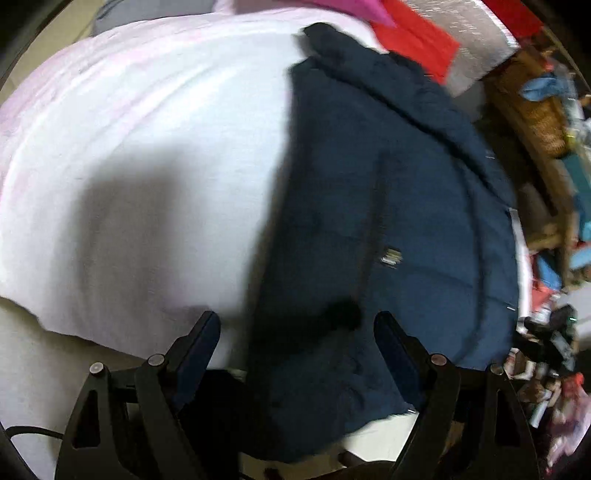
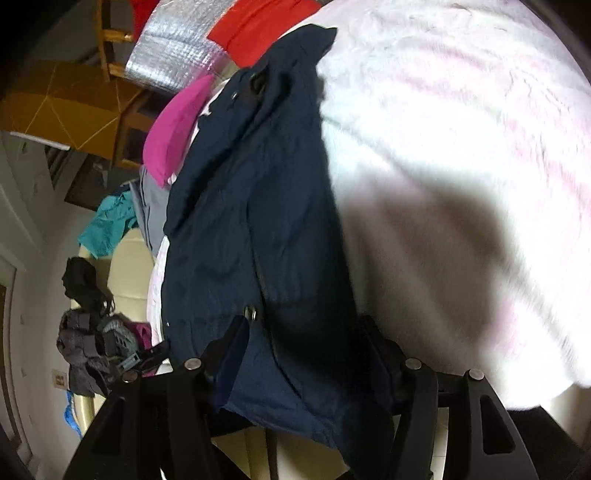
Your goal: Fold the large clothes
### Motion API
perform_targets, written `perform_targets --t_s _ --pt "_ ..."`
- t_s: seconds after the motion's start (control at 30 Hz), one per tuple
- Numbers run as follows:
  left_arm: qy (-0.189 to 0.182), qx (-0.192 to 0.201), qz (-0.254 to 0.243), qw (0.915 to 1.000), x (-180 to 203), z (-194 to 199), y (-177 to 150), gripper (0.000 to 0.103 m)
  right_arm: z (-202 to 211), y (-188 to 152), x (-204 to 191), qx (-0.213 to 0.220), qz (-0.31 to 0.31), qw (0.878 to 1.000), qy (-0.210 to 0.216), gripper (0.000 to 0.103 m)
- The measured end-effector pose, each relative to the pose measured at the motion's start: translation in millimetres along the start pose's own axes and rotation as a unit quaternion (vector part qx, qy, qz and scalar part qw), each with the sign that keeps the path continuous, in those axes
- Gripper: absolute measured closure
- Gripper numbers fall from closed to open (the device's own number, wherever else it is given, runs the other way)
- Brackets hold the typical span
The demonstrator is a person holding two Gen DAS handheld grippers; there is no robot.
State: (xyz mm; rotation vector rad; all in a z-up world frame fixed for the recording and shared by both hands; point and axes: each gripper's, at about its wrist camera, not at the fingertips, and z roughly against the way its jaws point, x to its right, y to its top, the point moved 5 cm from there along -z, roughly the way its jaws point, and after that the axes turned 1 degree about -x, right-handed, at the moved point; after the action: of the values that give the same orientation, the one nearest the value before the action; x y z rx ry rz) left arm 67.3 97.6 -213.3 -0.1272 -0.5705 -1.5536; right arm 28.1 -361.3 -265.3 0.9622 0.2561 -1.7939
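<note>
A navy jacket lies lengthwise on the white and pink bedding, collar far, hem hanging over the near edge. My left gripper is open wide above the hem. One of its fingers is over the bedding and the other is over the jacket. In the right wrist view the same jacket runs up the left side of the bedding. My right gripper straddles the hem with jaws apart, and slack cloth lies between them.
A red cloth, a magenta cloth and a silver quilted mat lie past the collar. A teal garment and a dark clothes pile sit off the bed. Cluttered wooden shelves stand beside it.
</note>
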Motion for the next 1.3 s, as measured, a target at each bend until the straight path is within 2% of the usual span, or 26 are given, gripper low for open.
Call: perform_targets --t_s 0.07,0.17,0.27,0.4,0.5,0.53,0.6,0.67,0.7,0.73,0.8,0.87,0.93,1.0,1.03,1.07,1.1,1.13,1.2,1.3 --pt "-0.019 -0.009 -0.005 0.9998 6 -1 -10 0.018 -1 -13 -5 -0.006 0.004 1.000 0.010 0.039" --pt "-0.010 -0.020 -0.014 0.9996 10 -5 -21 0.019 -3 -28 -7 -0.020 0.003 1.000 0.016 0.039" --pt "-0.013 -0.034 -0.013 0.9992 14 -7 -30 0.019 -4 -43 -5 -0.033 0.002 0.999 -0.013 0.039" --pt "0.021 -0.055 0.006 0.9982 6 -15 -39 0.018 -9 -63 1 -0.056 0.009 0.996 -0.069 0.039" --pt "0.027 -0.092 0.019 0.9952 3 -27 -46 0.018 -15 -65 0 -0.060 0.014 0.994 -0.085 0.039" --pt "0.027 -0.091 0.017 0.9954 4 -27 -46 0.018 -18 -65 -1 -0.063 0.020 0.993 -0.096 0.041" --pt "0.012 -0.081 0.015 0.9965 7 -23 -44 0.019 -24 -67 -5 -0.072 0.037 0.989 -0.121 0.080" --pt "-0.009 -0.072 0.015 0.9973 12 -20 -42 0.038 -21 -66 -13 -0.070 0.054 0.987 -0.135 0.086" --pt "-0.015 -0.071 0.014 0.9972 14 -20 -42 0.054 -18 -66 -20 -0.066 0.064 0.987 -0.129 0.088" --pt "-0.014 -0.069 0.015 0.9974 15 -20 -41 0.060 -12 -66 -30 -0.058 0.080 0.988 -0.119 0.088" --pt "-0.012 -0.068 0.017 0.9974 15 -21 -40 0.061 -4 -64 -44 -0.046 0.101 0.988 -0.106 0.088" --pt "-0.005 -0.075 0.015 0.9971 21 -29 -37 0.060 -5 -63 -41 -0.055 0.096 0.988 -0.106 0.085" --pt "-0.001 -0.087 0.017 0.9960 19 -33 -39 0.044 -15 -64 -22 -0.078 0.066 0.987 -0.120 0.084" --pt "0.000 -0.090 0.018 0.9958 20 -34 -40 0.046 -25 -65 -9 -0.093 0.039 0.987 -0.124 0.079" --pt "-0.001 -0.085 0.016 0.9962 21 -33 -40 0.047 -27 -65 -6 -0.090 0.037 0.988 -0.119 0.079" --pt "-0.006 -0.079 0.014 0.9967 23 -31 -38 0.054 -29 -65 -4 -0.085 0.037 0.989 -0.117 0.079" --pt "-0.008 -0.075 0.011 0.9971 21 -26 -39 0.070 -31 -65 -5 -0.085 0.041 0.989 -0.118 0.082" --pt "-0.014 -0.068 0.009 0.9976 23 -21 -36 0.080 -30 -65 -9 -0.084 0.048 0.988 -0.119 0.085" --pt "-0.043 -0.058 0.012 0.9973 27 -13 -29 0.084 -20 -64 -27 -0.074 0.084 0.986 -0.126 0.090" --pt "-0.085 -0.033 0.011 0.9958 35 11 -17 0.087 2 -55 -59 -0.048 0.122 0.985 -0.113 0.091"
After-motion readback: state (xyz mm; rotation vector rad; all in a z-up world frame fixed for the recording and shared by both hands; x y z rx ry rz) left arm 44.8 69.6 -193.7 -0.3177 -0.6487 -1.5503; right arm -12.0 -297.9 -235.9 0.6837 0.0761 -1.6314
